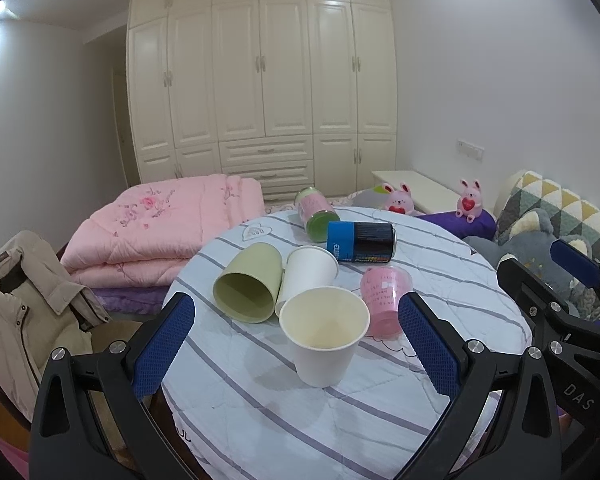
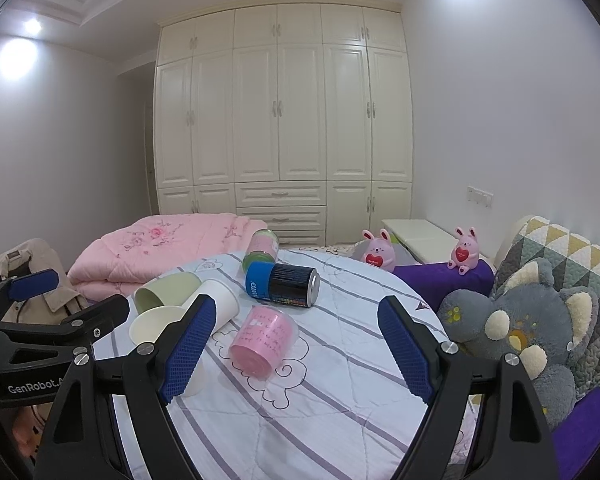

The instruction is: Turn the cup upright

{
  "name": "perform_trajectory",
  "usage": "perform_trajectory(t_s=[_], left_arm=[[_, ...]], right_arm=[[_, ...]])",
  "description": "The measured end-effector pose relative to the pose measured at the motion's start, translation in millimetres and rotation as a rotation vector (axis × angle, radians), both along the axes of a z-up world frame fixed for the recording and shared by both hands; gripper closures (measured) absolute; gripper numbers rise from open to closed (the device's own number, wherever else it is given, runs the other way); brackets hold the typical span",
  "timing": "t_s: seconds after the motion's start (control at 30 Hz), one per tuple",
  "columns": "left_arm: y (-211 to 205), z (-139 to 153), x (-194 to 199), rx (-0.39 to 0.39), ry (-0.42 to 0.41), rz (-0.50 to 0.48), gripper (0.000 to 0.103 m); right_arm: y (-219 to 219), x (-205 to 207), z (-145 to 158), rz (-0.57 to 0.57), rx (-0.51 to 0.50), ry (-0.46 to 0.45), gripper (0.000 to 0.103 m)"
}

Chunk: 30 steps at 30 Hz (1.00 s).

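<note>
A white paper cup [image 1: 325,336] stands upright on the round table [image 1: 440,280], between the fingers of my open left gripper [image 1: 296,340] without touching them. Behind it lie a second white paper cup [image 1: 310,274], a green cup [image 1: 252,284] and a pink clear cup [image 1: 384,300], all on their sides. In the right wrist view my open right gripper [image 2: 294,344] frames the pink cup [image 2: 264,340]; the upright white cup [image 2: 156,324] is partly hidden behind its left finger. The left gripper [image 2: 44,320] shows at the far left.
A blue-black can [image 1: 360,242] and a green-lidded pink jar [image 1: 315,214] lie on their sides at the table's far part. A pink quilt [image 1: 160,228] lies behind left, a jacket [image 1: 24,300] at left, a grey plush [image 2: 532,328] and pink bunnies [image 2: 380,254] at right.
</note>
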<state>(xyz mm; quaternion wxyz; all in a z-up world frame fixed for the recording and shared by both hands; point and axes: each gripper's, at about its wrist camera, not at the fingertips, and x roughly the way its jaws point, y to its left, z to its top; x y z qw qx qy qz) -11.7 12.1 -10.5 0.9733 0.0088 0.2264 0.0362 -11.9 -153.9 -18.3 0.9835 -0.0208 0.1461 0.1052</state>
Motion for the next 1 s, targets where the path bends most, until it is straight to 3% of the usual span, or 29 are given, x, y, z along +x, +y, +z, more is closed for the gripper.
perform_trajectory(t_s=[1.0], left_arm=[[4.1, -3.1, -0.2, 0.003, 0.006, -0.001, 0.000]], right_arm=[[0.3, 0.1, -1.2, -0.005, -0.005, 0.007, 0.018]])
